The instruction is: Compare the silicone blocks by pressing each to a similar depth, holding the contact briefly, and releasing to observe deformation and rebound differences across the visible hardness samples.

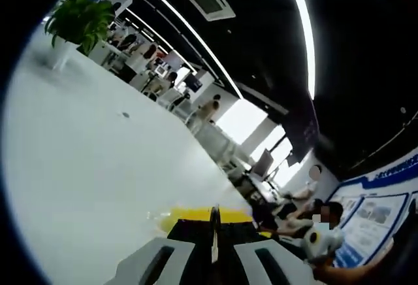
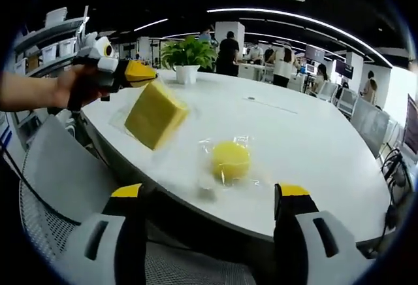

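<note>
A: Starting at the upper left of the right gripper view, the left gripper comes in held by a person's hand. Its yellow tips are pinched onto the top edge of a clear bag holding the yellow block, which hangs tilted above the white table, one corner pointing down.

B: And in the left gripper view?

A: There the jaws sit pressed together at the bottom centre, with a yellow patch, probably the same block, just beyond them. The camera looks up across the table toward the ceiling.

B: What lies further right?

A: The round yellow block rests in its own clear wrapper at the centre of the right gripper view, flat on the table, with no long axis to speak of. The right gripper is spread wide at the bottom of the frame, empty, and the round block sits straight ahead between the lines of its two jaws, apart from both.

B: So which is nearer to it?

A: The right one, by the look of it; the left is occupied up and to the left.
</note>
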Tool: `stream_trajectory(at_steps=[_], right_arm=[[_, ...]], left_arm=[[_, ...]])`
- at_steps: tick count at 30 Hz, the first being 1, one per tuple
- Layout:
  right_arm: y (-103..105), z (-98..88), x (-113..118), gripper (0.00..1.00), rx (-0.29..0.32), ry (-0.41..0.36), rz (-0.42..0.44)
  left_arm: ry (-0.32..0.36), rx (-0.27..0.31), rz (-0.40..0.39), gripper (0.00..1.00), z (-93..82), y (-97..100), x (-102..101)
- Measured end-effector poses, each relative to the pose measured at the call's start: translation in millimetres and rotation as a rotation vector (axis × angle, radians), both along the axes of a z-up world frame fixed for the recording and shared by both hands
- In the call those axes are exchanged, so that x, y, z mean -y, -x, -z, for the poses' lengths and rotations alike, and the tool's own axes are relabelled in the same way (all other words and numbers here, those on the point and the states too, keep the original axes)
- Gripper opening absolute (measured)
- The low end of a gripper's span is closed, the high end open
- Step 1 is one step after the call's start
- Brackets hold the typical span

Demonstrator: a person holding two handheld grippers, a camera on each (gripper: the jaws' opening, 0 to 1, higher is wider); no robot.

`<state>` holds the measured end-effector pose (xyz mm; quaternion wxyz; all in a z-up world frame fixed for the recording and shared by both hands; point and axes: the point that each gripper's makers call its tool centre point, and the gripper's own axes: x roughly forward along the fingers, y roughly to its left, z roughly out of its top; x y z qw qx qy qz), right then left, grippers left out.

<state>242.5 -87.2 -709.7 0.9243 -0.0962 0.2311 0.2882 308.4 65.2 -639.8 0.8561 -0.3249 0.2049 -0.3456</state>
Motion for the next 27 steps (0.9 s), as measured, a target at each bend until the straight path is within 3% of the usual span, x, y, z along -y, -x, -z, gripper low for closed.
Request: stream_trajectory(at_steps=[4,12,24,27], right_arm=[[-5,-1.6,6,0.82,0.071,0.062,0.003],[-6,3.0,8,0.83,0.043,0.055,0.019],[-7,8.7,12,0.81,0.033,0.095,0.024],[-7,9.0,14,0.78,0.051,0.119,0.022]], left_arm=[[-0.008,-0.038,-0.027,0.00,14.3,-7.3,-7],[-0.007,-0.108,-0.103,0.00,43.2,-25.6,-19],[-0.148,-0.130,-0.199,0.00,79.4,-54.8,-47],[-0.156,-0.152,-0.232,0.00,89.7,-63.5,-57]])
